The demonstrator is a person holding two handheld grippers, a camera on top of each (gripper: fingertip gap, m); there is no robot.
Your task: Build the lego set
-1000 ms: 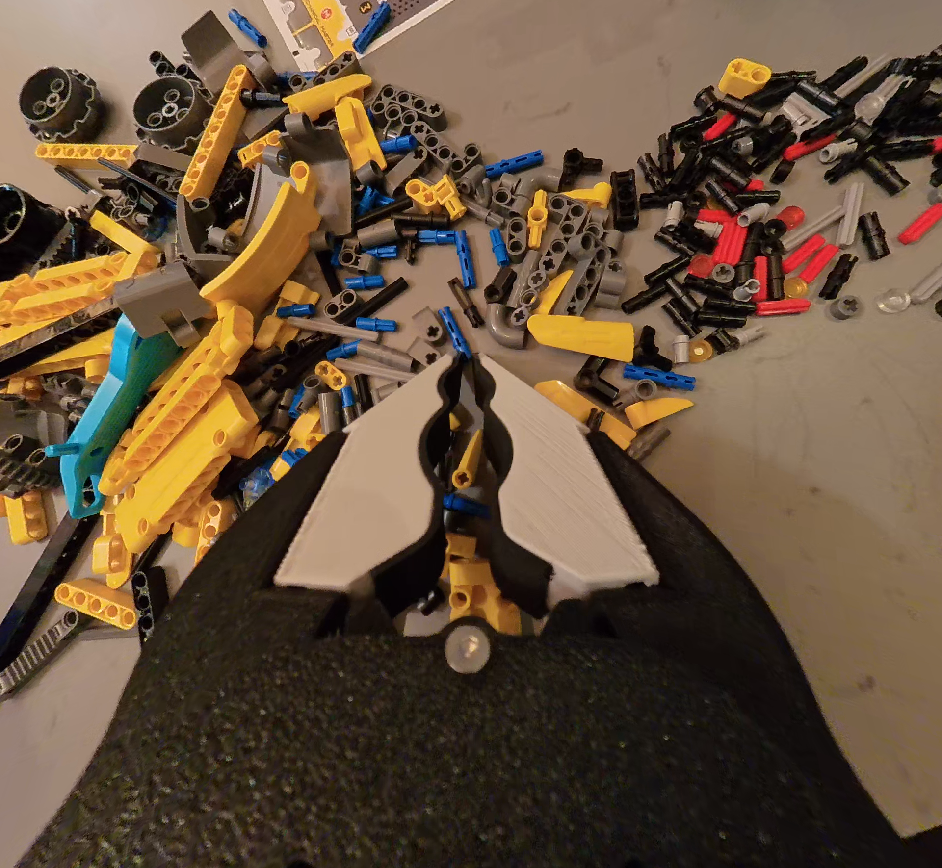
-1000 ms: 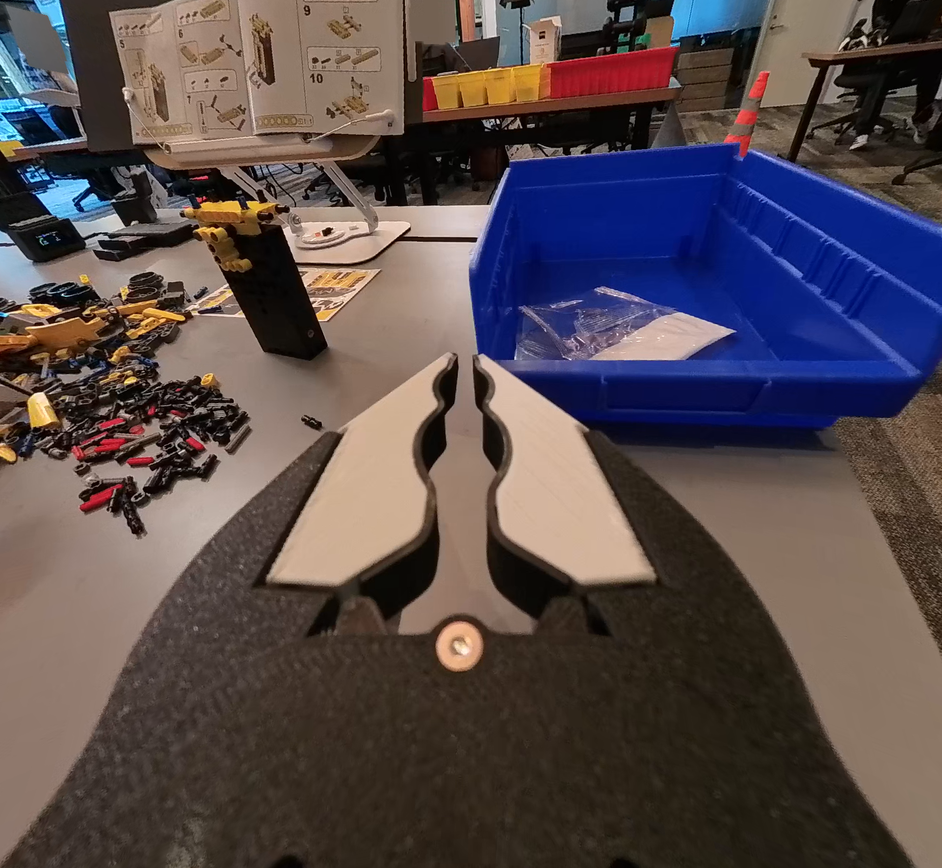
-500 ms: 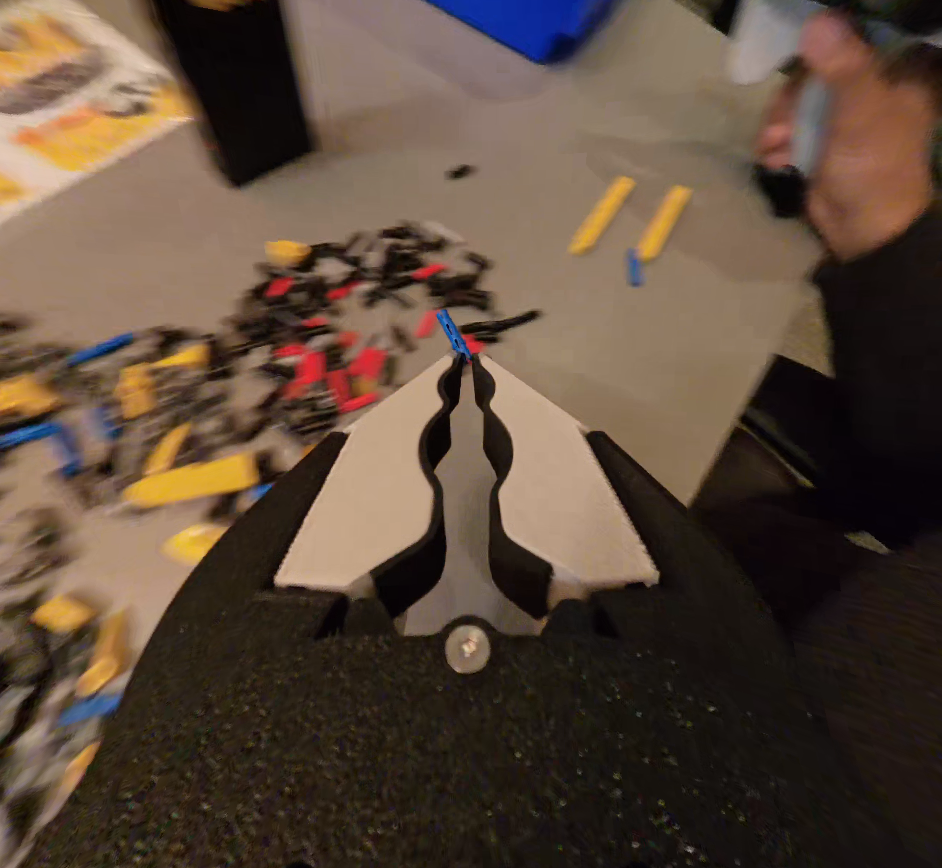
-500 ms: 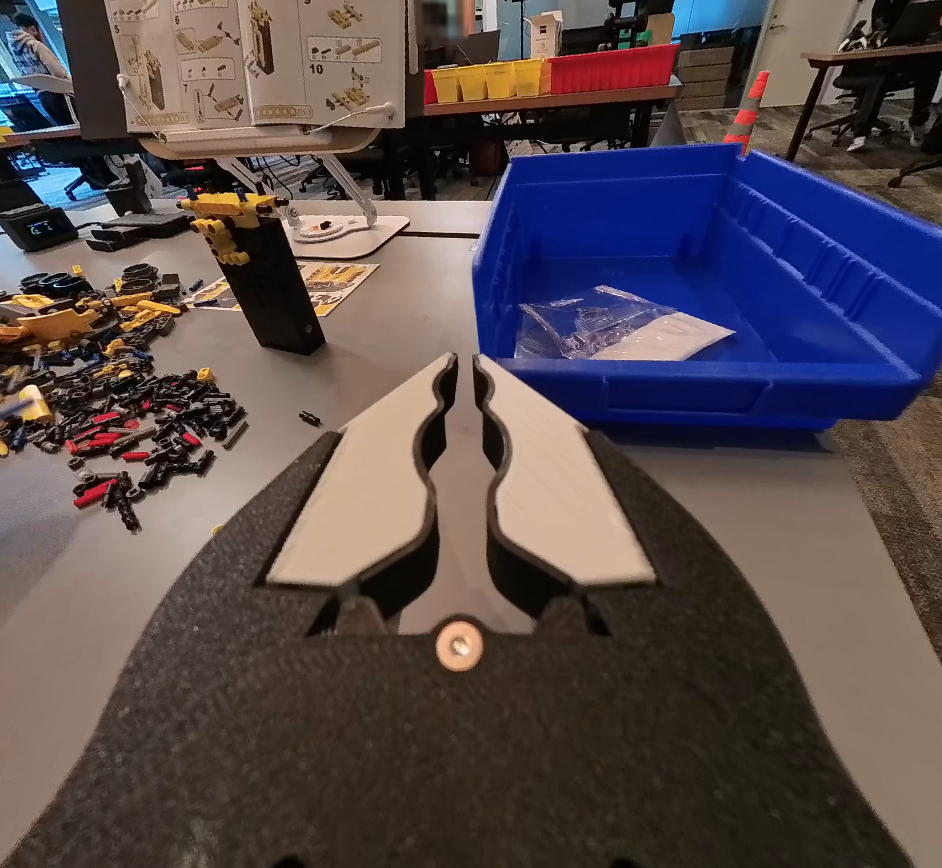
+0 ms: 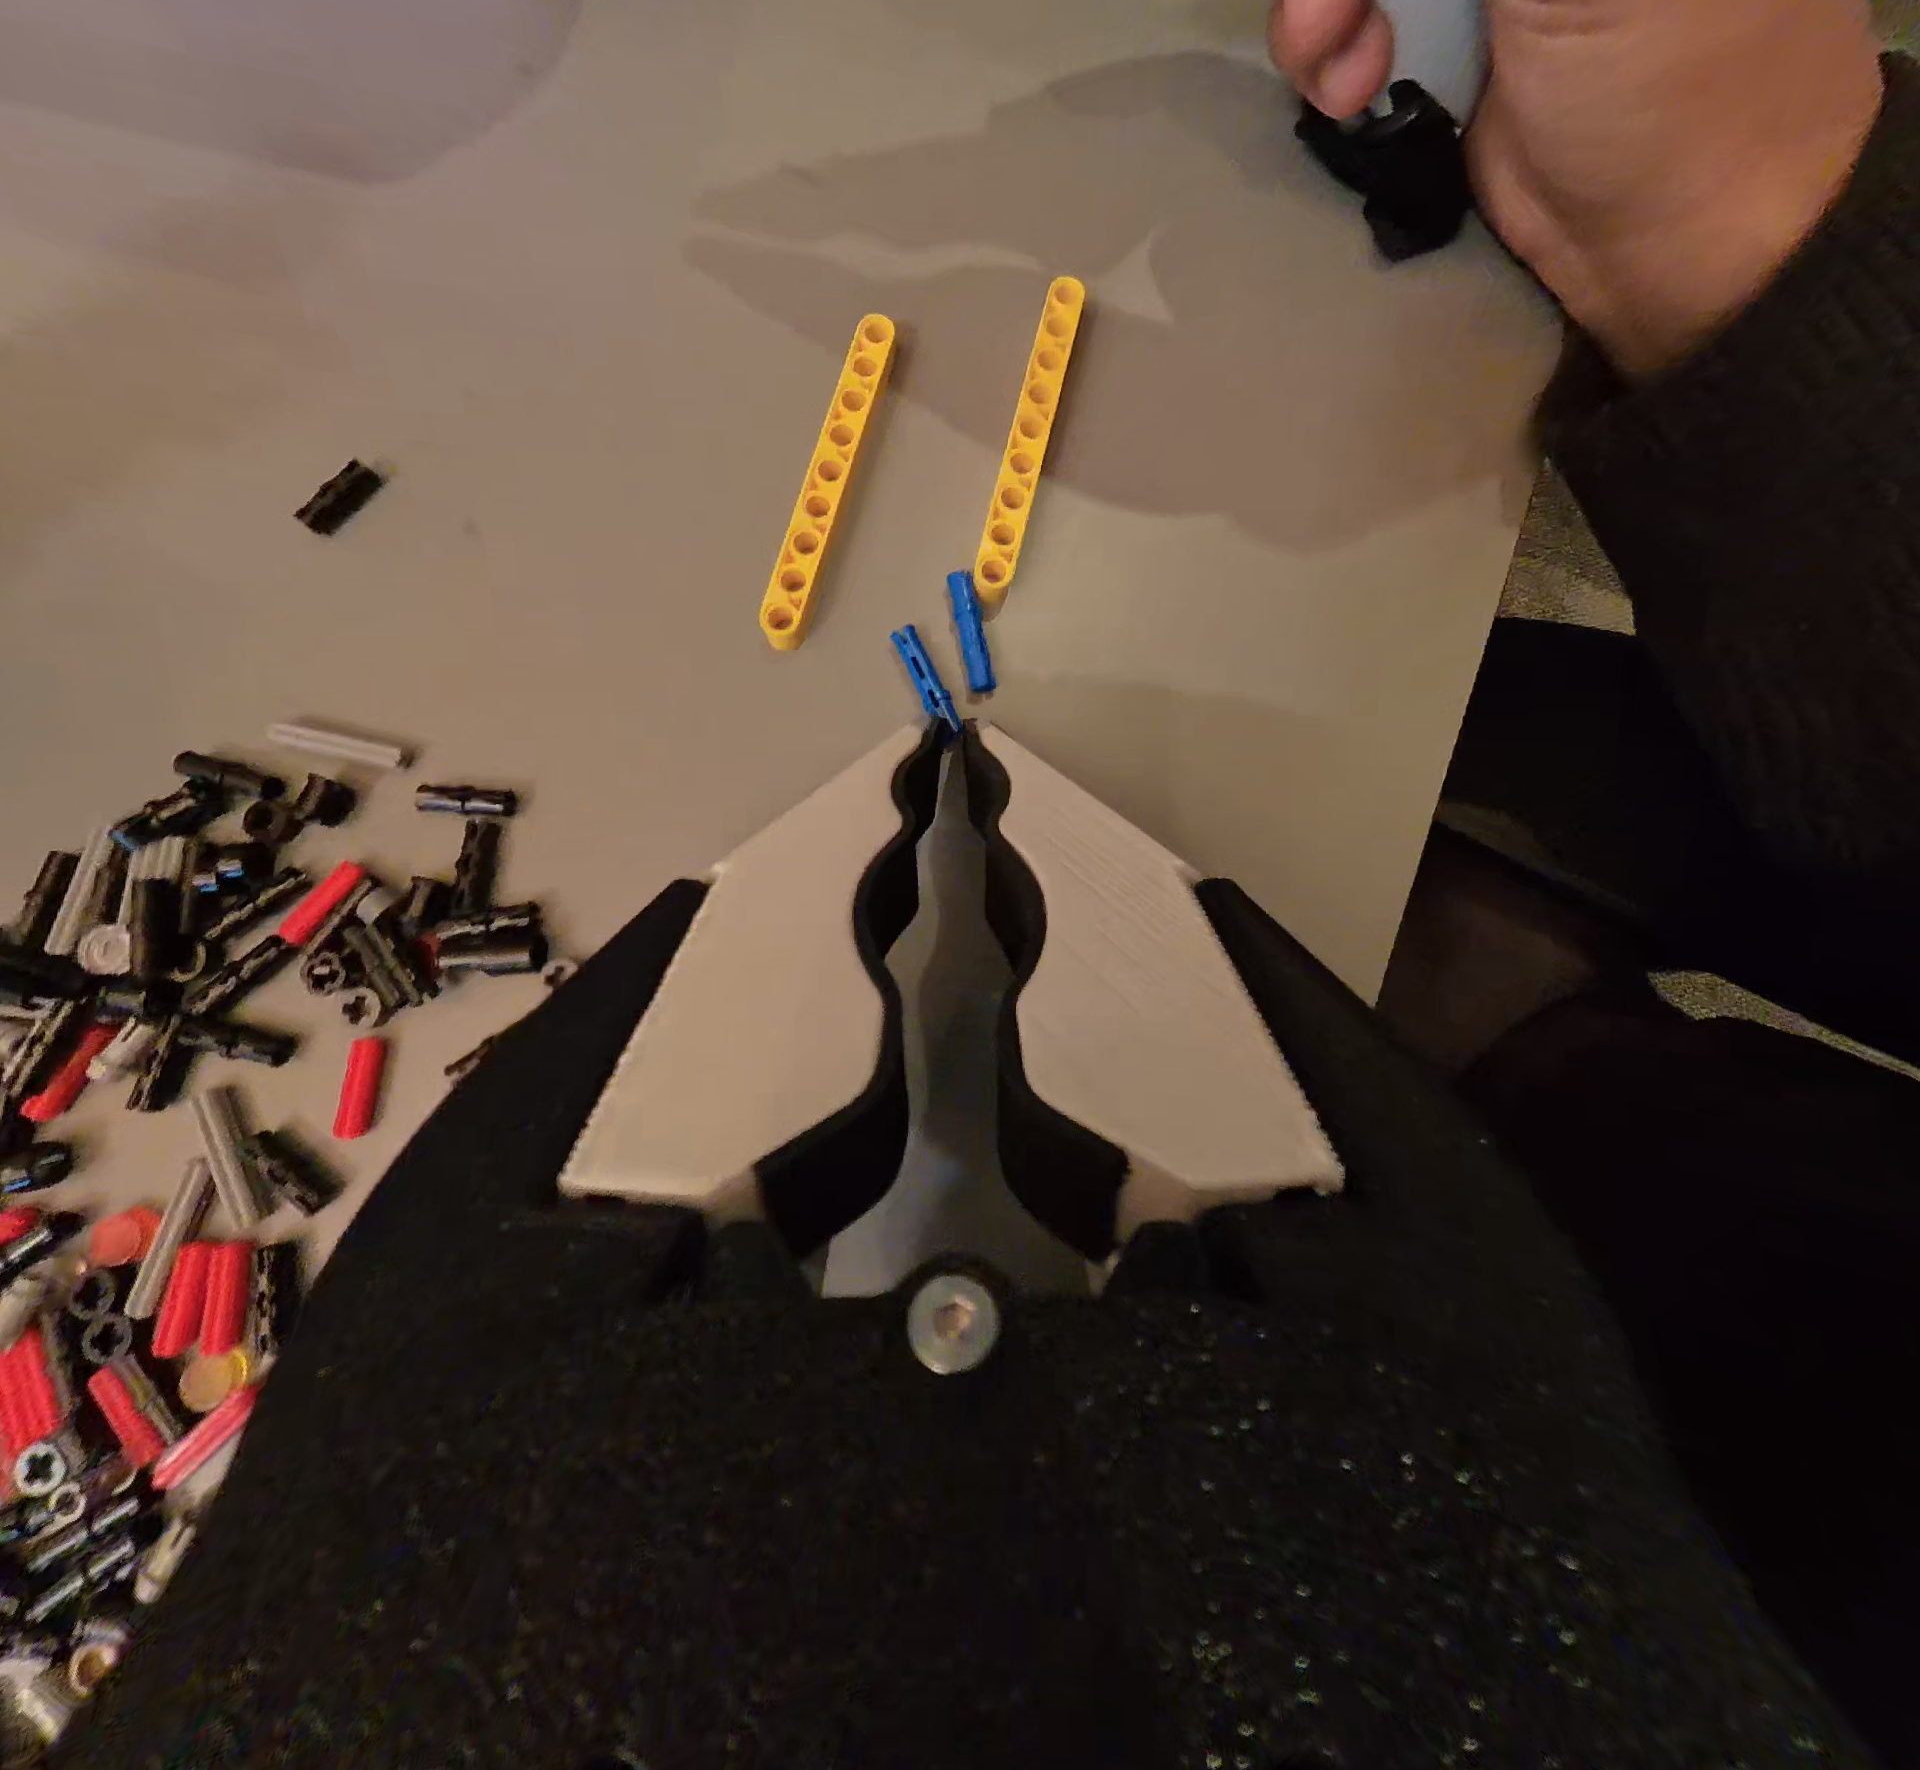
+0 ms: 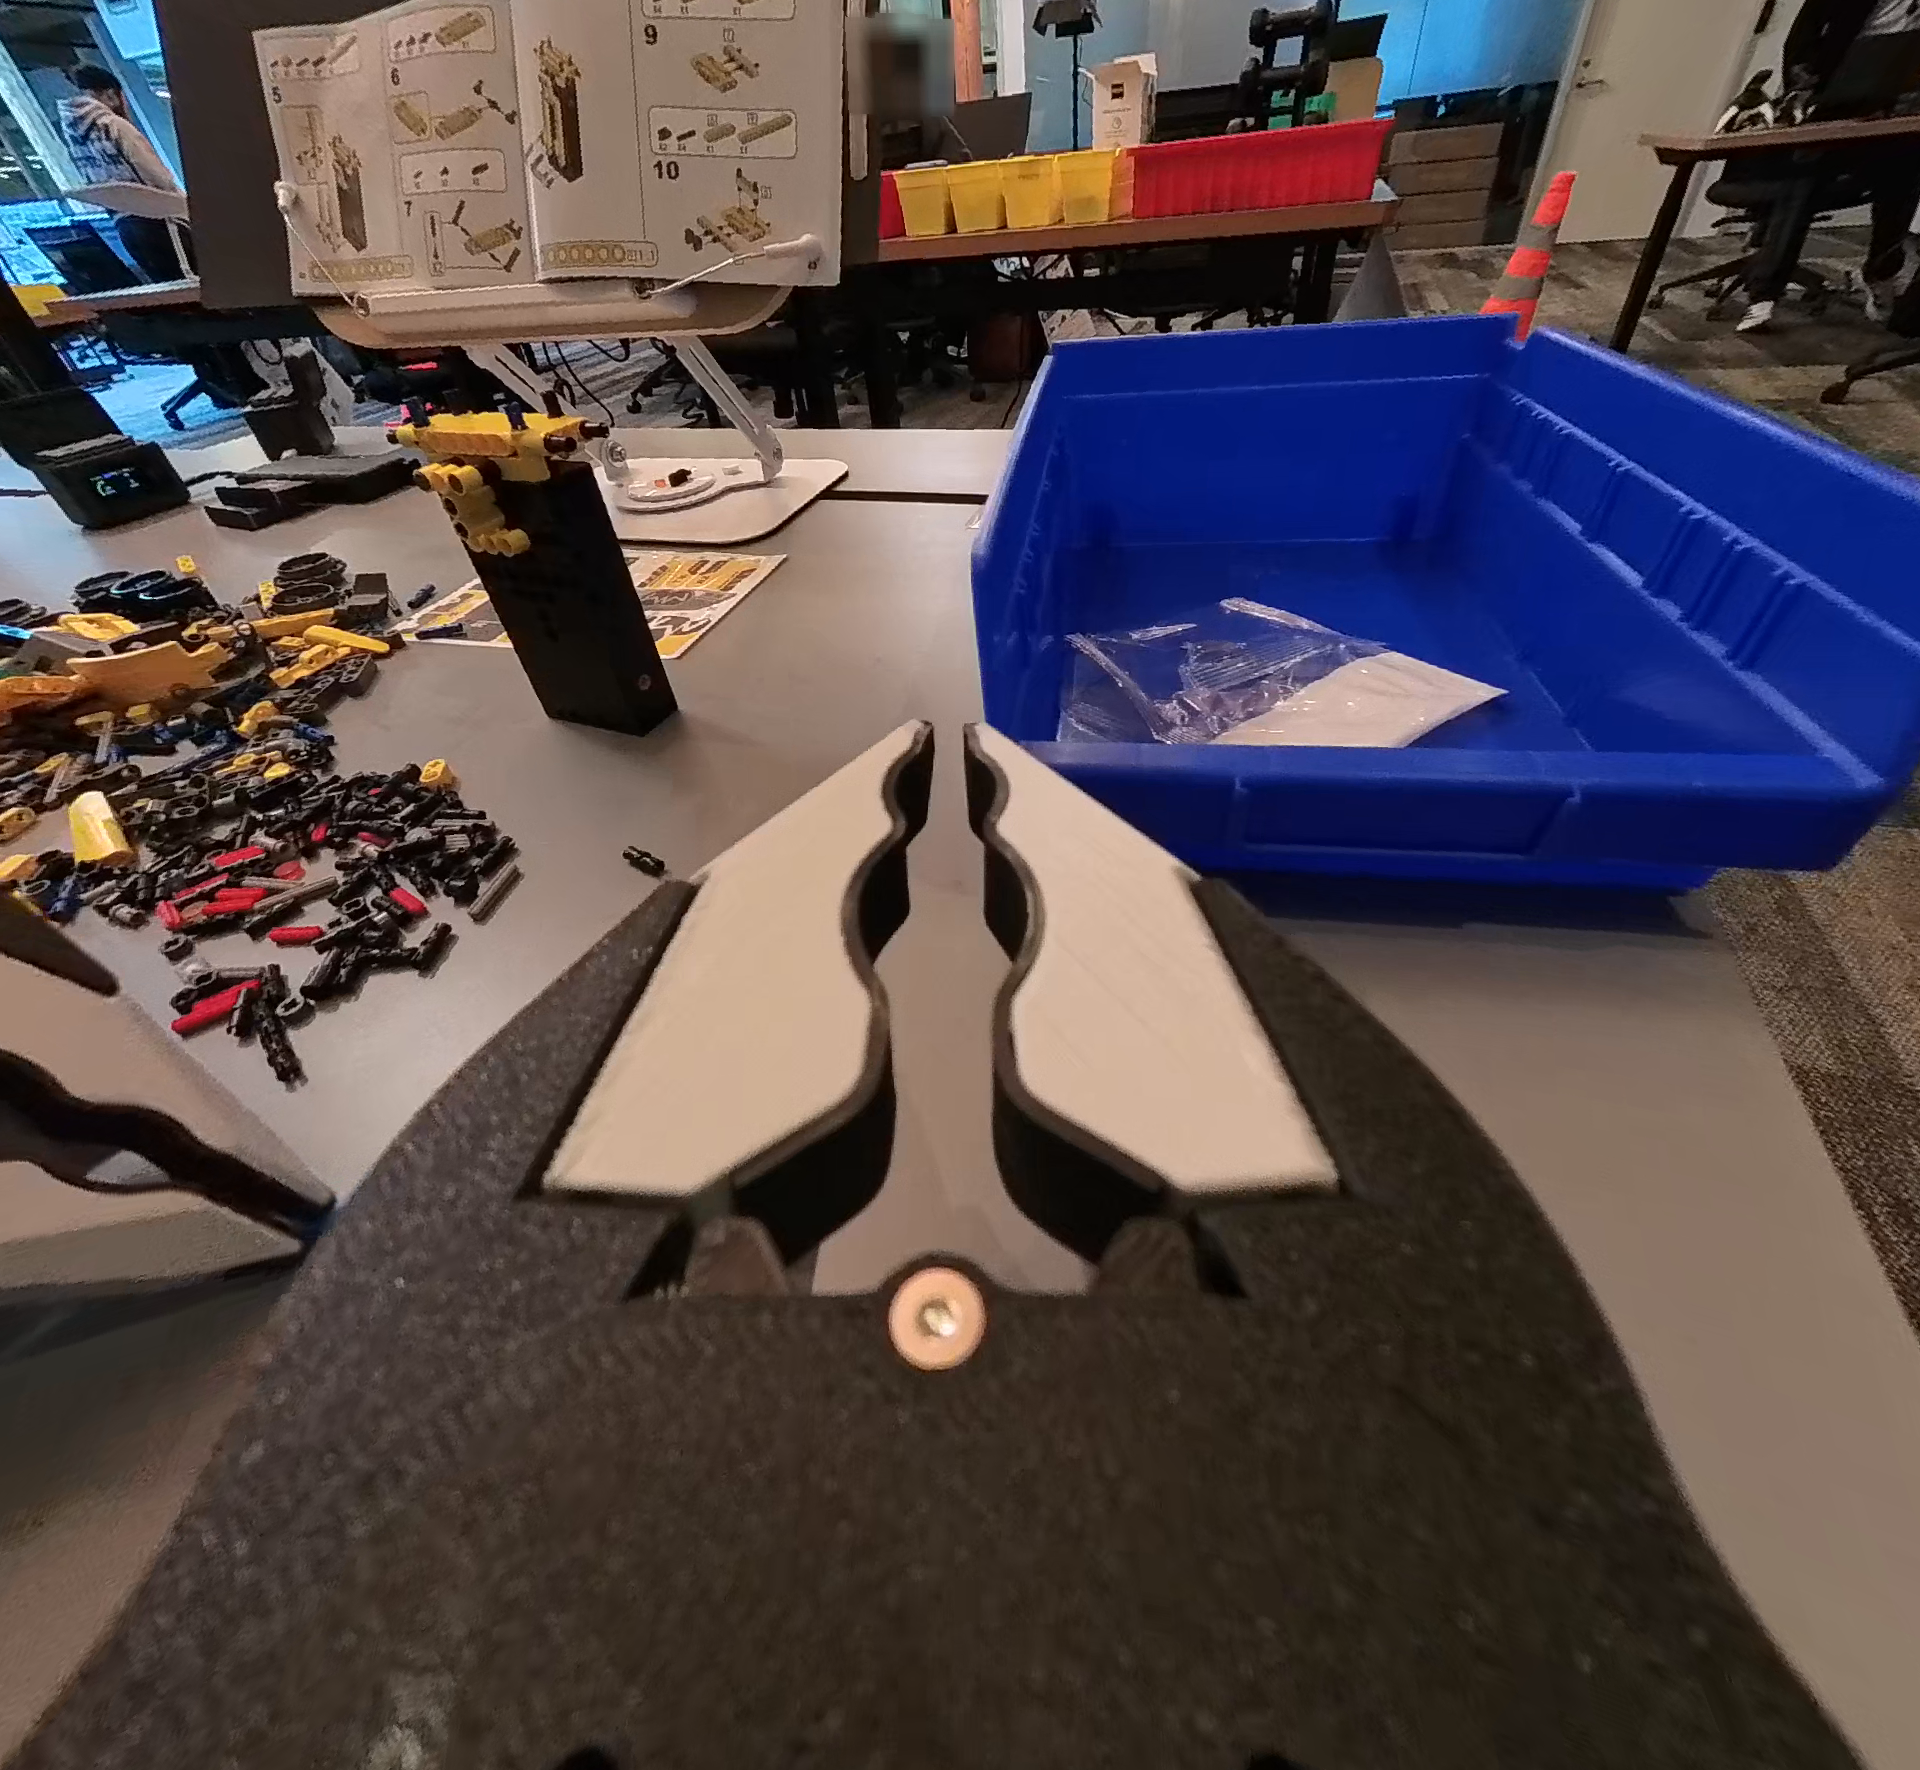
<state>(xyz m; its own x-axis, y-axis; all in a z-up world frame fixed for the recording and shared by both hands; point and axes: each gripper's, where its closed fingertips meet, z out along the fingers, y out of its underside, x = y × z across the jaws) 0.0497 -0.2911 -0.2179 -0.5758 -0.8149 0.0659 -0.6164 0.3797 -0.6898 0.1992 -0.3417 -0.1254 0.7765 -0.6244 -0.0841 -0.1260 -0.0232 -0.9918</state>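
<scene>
My left gripper (image 5: 950, 731) is shut on a small blue pin (image 5: 923, 676) that sticks out past its tips, just above the grey table. A second blue pin (image 5: 969, 631) lies on the table right beside it. Two long yellow beams with holes lie side by side just beyond, one on the left (image 5: 830, 481) and one on the right (image 5: 1030, 438). My right gripper (image 6: 945, 741) hovers above the table in front of a blue bin (image 6: 1558, 775); its jaws stand nearly together with a thin gap and nothing between them.
A pile of black, red and grey pins (image 5: 177, 972) lies left of the left gripper. A person's hand (image 5: 1621, 89) holds the other gripper's handle at upper right. A black stand with a yellow assembly (image 6: 561, 567), an open booklet (image 6: 561, 131) and mixed parts (image 6: 239, 785) are at left. The table edge (image 5: 1455, 744) is close on the right. Left tips to right tips: about 20 centimetres. The yellow assembly (image 6: 561, 567) is about equally far from each gripper, around 20 centimetres.
My left gripper lifted a blue pin out of the parts pile and carried it right to the two yellow beams. My right gripper barely moved.
</scene>
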